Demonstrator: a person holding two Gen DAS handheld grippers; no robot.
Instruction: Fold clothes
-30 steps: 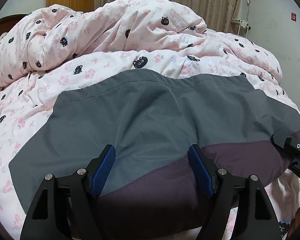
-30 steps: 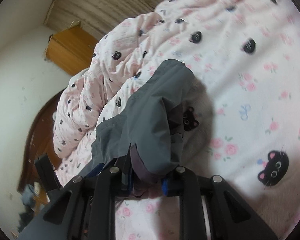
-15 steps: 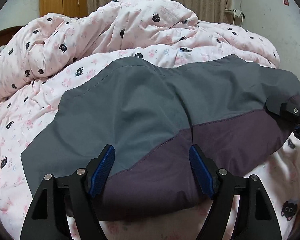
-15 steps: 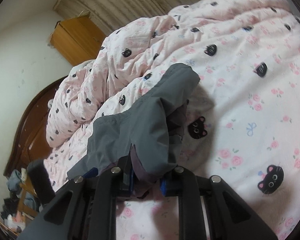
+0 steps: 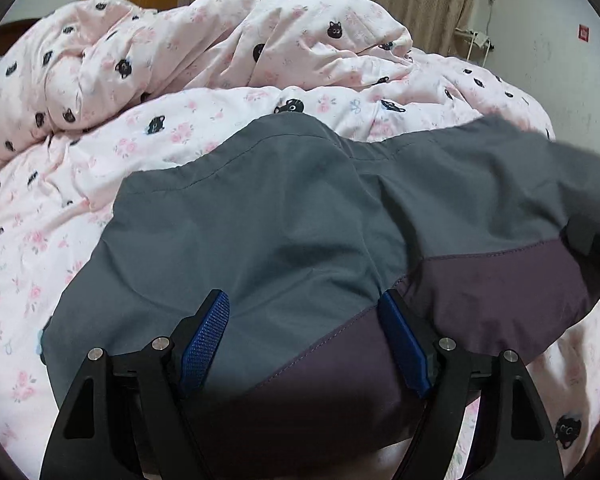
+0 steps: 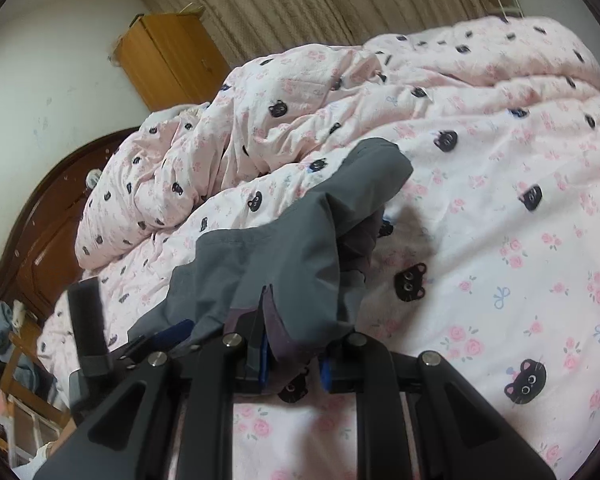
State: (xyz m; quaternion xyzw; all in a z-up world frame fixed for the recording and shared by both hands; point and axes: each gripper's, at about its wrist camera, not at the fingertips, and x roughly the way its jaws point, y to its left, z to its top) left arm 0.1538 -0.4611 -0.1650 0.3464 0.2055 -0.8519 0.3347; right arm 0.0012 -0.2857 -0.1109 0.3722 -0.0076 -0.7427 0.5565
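Grey and dark-purple garment (image 5: 300, 216) lies spread over the pink cat-print quilt (image 5: 180, 132) on the bed, part of it lifted off the bedding at the near and right edges. Looks like shorts or a jacket piece, cannot tell which.

Left hand-held gripper (image 5: 304, 344): jaws spread wide, blue pads (image 5: 204, 340) on both sides of the garment's near edge. Fabric passes between the jaws and drapes over them; whether the pads actually press on it is not visible, cannot tell if it is gripped.

Right hand-held gripper (image 6: 294, 368): jaws nearly together, pinching a bunched fold of the garment (image 6: 284, 252), purple edge caught at the left blue pad. Cloth rises from the jaws and hangs forward as a raised flap, its far tip above the quilt (image 6: 500, 220). In the left wrist view this gripper's black body (image 5: 592, 240) shows at the right edge, holding the garment's right end up.

The left gripper's black finger (image 6: 88, 324) shows at the left of the right wrist view, under the grey fabric.

Background: wooden wardrobe (image 6: 172, 60), beige curtain (image 6: 320, 4), dark wooden headboard (image 6: 40, 232), white wall (image 5: 560, 40).
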